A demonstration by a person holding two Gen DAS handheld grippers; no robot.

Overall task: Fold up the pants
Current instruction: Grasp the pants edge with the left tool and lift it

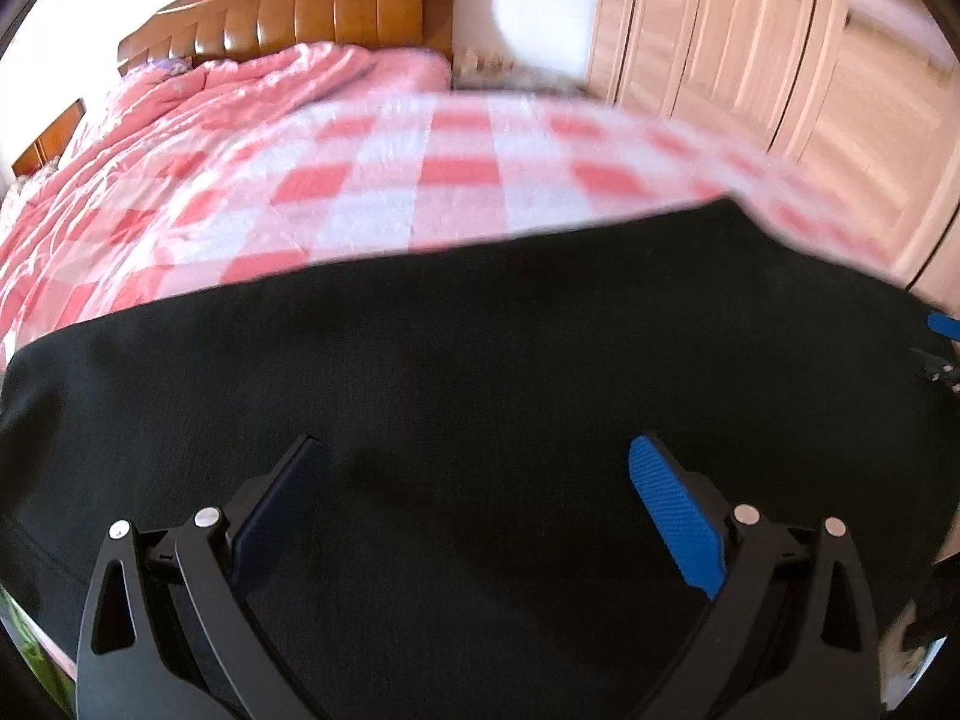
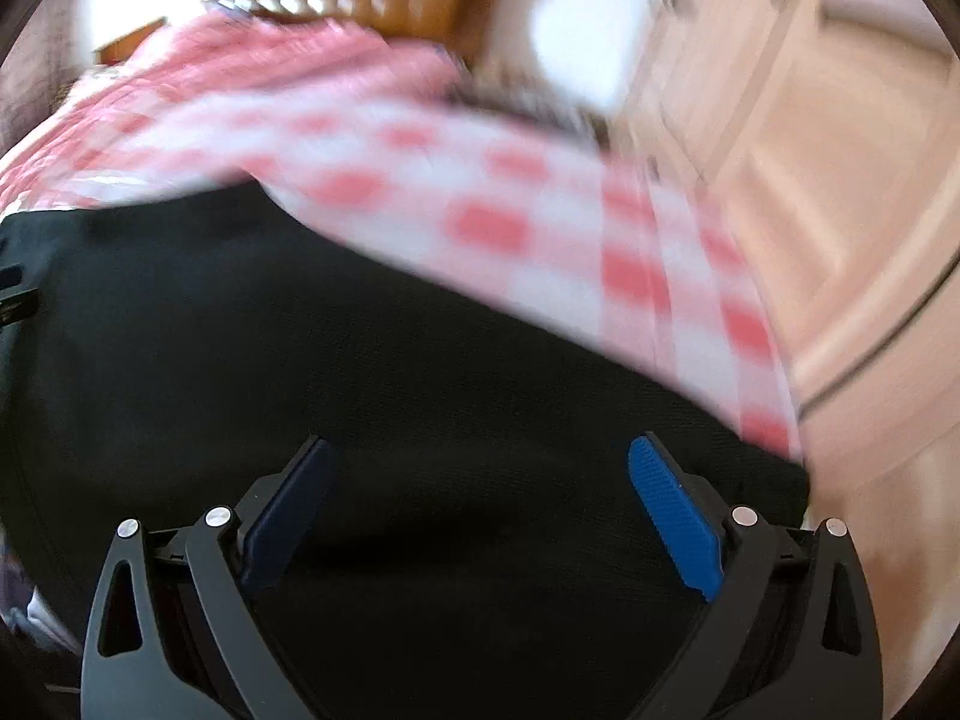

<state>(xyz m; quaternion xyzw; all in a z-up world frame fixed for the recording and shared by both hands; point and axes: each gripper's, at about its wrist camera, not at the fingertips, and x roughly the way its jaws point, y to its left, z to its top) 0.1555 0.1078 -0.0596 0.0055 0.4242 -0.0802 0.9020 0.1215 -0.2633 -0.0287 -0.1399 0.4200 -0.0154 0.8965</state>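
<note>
Black pants (image 1: 480, 348) lie spread flat across the near part of a bed with a pink and white checked cover (image 1: 456, 174). They also fill the lower half of the right wrist view (image 2: 360, 360). My left gripper (image 1: 477, 456) is open and empty just above the black cloth. My right gripper (image 2: 480, 456) is open and empty above the pants near their right end. The right gripper's blue pad shows at the right edge of the left wrist view (image 1: 945, 324). The right wrist view is blurred by motion.
A pink quilt (image 1: 228, 102) is bunched at the head of the bed below a wooden headboard (image 1: 300, 12). A light wooden wardrobe (image 1: 780, 48) stands to the right of the bed. The bed's right edge (image 2: 768, 372) drops off beside the wardrobe.
</note>
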